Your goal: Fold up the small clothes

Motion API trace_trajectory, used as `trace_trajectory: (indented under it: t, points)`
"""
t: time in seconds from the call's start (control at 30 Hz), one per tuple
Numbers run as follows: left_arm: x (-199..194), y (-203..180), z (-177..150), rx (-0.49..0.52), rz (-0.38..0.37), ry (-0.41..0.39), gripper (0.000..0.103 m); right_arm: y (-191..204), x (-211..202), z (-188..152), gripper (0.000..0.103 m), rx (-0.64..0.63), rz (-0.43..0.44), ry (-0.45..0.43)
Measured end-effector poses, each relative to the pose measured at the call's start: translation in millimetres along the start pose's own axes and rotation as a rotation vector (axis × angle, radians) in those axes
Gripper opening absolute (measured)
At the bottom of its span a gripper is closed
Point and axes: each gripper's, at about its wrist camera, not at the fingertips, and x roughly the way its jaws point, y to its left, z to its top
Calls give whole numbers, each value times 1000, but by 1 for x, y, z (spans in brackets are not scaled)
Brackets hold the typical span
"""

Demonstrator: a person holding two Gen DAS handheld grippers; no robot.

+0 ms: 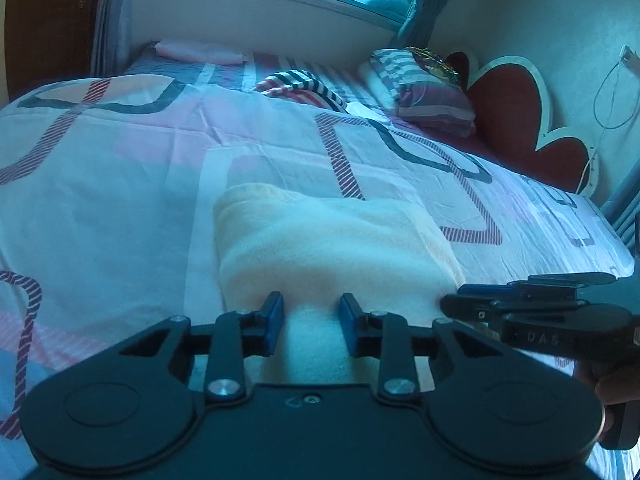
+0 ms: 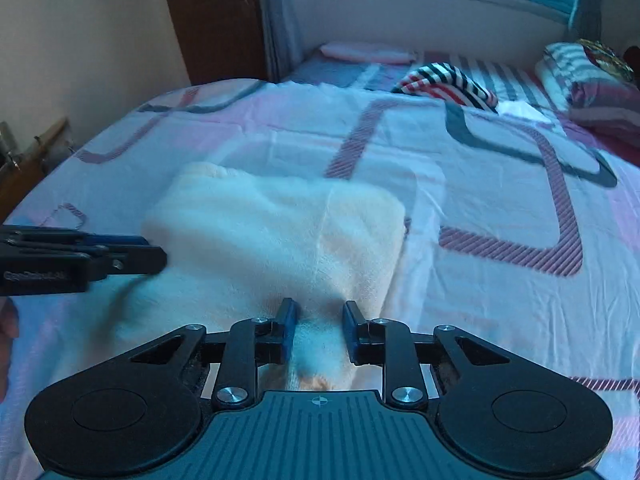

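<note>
Fluffy cream cloth [image 1: 332,248] on smooth printed cotton bedsheet [image 1: 120,168]; matt black plastic fingers [image 1: 276,320].

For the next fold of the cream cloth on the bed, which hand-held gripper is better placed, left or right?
Probably neither alone. The left hand-held gripper and the right hand-held gripper both have the near edge of the cream cloth between their blue pads, side by side, so a two-handed fold suits best.

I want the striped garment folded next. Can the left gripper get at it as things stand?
Probably not yet: the left gripper straddles the cream towel up close, and the striped garment lies far up the bed, with nothing between.
</note>
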Motion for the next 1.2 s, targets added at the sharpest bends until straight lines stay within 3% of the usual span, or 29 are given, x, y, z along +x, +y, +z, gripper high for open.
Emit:
trace_trajectory:
  t: [0.2, 0.33, 0.5, 0.77, 1.2]
  points:
    - [-11, -9, -2, 36, 49, -17, 28, 12, -18, -3, 25, -14, -58, -30]
    - [-31, -12, -15, 14, 72, -36, 32, 32, -48, -16, 25, -60, -29, -76]
    - [-58, -14, -49, -40, 93, -40, 32, 38, -59, -41, 25, -47, -3, -30]
    - [-84, -32, -111, -22, 129, 18, 33, 32, -73, -88, 25, 1, -27, 66]
    - [-85, -49, -126, -35, 231, 6, 37, 27, -69, -104, 25, 12, -41, 35]
